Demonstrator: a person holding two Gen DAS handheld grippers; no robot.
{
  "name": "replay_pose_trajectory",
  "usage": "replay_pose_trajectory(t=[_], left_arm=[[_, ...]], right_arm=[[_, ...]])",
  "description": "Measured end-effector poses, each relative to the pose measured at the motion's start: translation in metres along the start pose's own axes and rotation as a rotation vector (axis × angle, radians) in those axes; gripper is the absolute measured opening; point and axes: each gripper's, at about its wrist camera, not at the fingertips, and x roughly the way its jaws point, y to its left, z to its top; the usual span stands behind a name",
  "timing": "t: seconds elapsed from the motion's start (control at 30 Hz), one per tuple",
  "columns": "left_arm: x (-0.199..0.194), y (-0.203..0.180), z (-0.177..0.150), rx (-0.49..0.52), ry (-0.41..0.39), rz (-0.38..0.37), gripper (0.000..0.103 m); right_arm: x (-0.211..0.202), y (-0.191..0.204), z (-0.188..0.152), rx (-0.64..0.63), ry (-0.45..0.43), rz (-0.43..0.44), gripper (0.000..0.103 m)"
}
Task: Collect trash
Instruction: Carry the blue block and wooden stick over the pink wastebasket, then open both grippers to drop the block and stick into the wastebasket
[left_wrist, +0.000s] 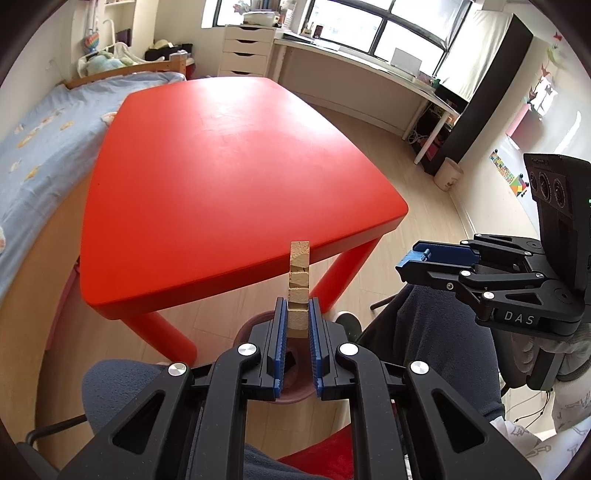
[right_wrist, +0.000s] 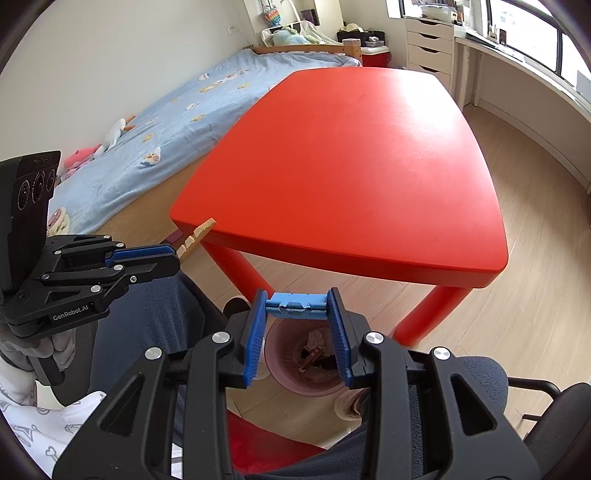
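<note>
While the left gripper pinches its base, a pale, notched wooden strip stands lengthwise out past the fingertips, over the pink bin beside the red table. Rightward, the right gripper, part-open, clamps a flat blue piece crosswise above that bin.

Red table stands bare on the pale wood floor, and a pink bin sits on that floor by its near legs.

Red table, blue bed, wood floor, daylit windows.
</note>
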Motion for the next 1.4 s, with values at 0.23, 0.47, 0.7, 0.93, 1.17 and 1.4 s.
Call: replay_pose_trajectory(t=[0.23,0.47,0.7,0.93,1.17,1.4], left_arm=[[0.001,-0.003,-0.002,0.003,0.006,-0.015,0.011],[0.003,-0.001,-0.002,0.005,0.014,-0.025,0.011],[0.004,-0.002,-0.002,0.007,0.018,-0.036,0.011],[0.004,0.004,-0.001,-0.020,-0.007,-0.021,0.084],[0.002,0.011,-0.001,-0.040,-0.017,0.021,0.095],[0.002,0.014,-0.001,-0.059,-0.018,0.032,0.095]], right_arm=[[0.003,0.001,-0.003,-0.001,0.011,0.015,0.033],[0.004,0.001,-0.002,-0.001,0.019,0.022,0.033],[0.005,0.000,-0.002,-0.001,0.022,0.035,0.034],[0.004,-0.008,-0.002,0.034,0.008,0.026,0.092],[0.007,-0.012,-0.005,0.057,0.012,0.004,0.100],[0.007,-0.012,-0.004,0.060,0.012,-0.001,0.100]])
